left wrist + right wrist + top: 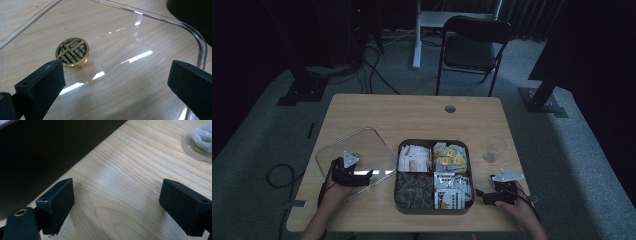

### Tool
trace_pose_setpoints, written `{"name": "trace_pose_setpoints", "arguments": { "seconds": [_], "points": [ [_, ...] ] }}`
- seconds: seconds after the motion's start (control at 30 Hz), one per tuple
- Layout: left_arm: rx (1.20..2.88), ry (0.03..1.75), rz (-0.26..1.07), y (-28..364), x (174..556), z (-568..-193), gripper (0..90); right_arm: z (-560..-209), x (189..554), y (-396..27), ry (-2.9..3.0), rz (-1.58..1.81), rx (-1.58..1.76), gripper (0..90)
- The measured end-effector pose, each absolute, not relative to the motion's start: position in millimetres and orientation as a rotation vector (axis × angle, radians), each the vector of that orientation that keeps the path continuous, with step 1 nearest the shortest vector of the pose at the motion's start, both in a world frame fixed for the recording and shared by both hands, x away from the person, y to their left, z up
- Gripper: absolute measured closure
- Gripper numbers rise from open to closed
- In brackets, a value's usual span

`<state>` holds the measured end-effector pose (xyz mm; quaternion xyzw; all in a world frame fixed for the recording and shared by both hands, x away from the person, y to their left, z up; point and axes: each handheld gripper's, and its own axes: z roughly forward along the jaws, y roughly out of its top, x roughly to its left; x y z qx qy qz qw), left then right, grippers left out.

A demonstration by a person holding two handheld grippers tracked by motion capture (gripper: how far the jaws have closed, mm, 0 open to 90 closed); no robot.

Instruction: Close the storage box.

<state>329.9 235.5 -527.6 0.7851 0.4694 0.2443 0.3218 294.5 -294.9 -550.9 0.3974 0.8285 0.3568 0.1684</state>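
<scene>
The left gripper (115, 75) is held open over the glass lid (140, 32), beside its knob (73, 51); the right gripper (116, 200) is held open over the table (120, 170), beside the tray (45, 150).

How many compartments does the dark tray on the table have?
4. In the tray: far left holds white packets, far right yellow packets, near left dark packets, near right white and green packets. None seems hidden.

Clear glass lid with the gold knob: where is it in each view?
High view: lid lies flat on the table, left of the tray, under the left hand-held gripper.
Left gripper view: lid up close, gold knob beside one jaw.
Right gripper view: not in it.
Shared landmark: the dark tray.
</scene>
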Motion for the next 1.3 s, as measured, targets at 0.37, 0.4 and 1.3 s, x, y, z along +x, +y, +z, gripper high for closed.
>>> {"name": "trace_pose_setpoints", "arguments": {
  "seconds": [0.37,0.4,1.3],
  "points": [
    [2.020,1.307,0.686,240.5,341.7,-526.7,14.9,-550.9,294.5,-294.9,2.356,1.015,1.130,12.3],
    [2.004,1.323,0.711,241.8,343.1,-526.8,15.4,-550.9,294.5,-294.9,2.356,1.015,1.129,12.3],
    [1.981,1.363,0.700,250.2,359.3,-534.0,49.2,-550.9,294.5,-294.9,2.356,1.015,1.130,12.3]
  ]
}}
